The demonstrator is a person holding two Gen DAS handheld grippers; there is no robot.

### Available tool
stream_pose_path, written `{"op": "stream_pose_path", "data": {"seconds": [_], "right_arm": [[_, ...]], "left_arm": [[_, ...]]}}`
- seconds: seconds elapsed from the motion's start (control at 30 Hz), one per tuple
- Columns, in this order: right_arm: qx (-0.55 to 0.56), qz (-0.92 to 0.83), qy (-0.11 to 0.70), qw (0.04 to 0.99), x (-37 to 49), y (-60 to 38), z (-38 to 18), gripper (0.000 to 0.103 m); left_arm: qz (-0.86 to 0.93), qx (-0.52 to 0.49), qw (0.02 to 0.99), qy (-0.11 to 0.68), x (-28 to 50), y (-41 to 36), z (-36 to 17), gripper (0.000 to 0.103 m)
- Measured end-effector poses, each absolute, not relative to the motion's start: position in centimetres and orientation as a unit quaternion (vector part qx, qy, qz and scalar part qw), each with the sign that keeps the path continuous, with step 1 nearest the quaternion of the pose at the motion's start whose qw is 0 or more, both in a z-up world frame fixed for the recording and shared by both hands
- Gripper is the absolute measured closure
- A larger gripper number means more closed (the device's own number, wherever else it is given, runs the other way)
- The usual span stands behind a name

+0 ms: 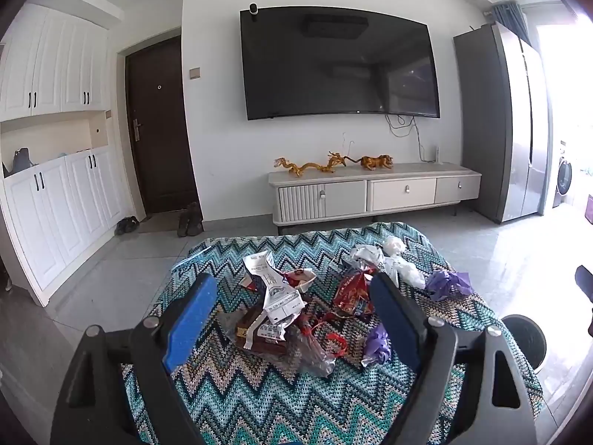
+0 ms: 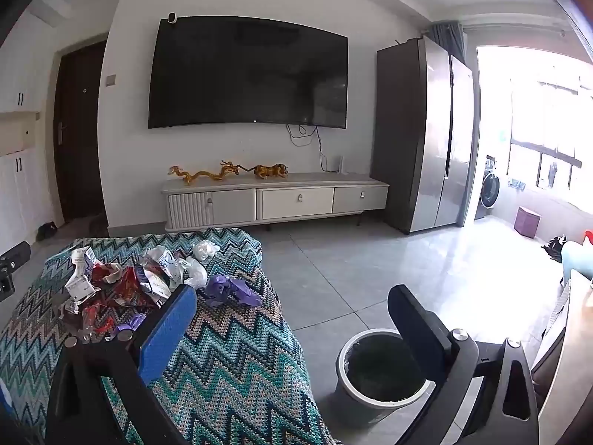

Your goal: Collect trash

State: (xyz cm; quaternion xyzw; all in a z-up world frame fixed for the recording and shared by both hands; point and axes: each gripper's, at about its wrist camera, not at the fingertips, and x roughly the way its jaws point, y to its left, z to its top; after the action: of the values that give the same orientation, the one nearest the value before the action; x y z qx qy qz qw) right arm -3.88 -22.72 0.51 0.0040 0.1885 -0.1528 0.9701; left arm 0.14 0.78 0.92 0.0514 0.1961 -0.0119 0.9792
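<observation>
While both grippers are hanging open and empty, left gripper is sitting nearer the trash; bin is lying below right gripper.

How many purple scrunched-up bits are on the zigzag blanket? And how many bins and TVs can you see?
Purple scrunched-up bits: 2
Bin: 1
TV: 1
Total: 4

My left wrist view looks down over the table toward the television; my right one sits further right, above the bin. Both share table and television wall.
</observation>
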Motion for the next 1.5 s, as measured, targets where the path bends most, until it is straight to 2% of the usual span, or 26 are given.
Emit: {"op": "stream_pose_path", "data": {"seconds": [1.5], "right_arm": [[0.006,-0.182,0.17,0.969,-5.2,-23.0,1.3,0.0]], "left_arm": [[-0.026,0.053,0.982,0.18,-1.8,1.9,1.2,0.018]]}}
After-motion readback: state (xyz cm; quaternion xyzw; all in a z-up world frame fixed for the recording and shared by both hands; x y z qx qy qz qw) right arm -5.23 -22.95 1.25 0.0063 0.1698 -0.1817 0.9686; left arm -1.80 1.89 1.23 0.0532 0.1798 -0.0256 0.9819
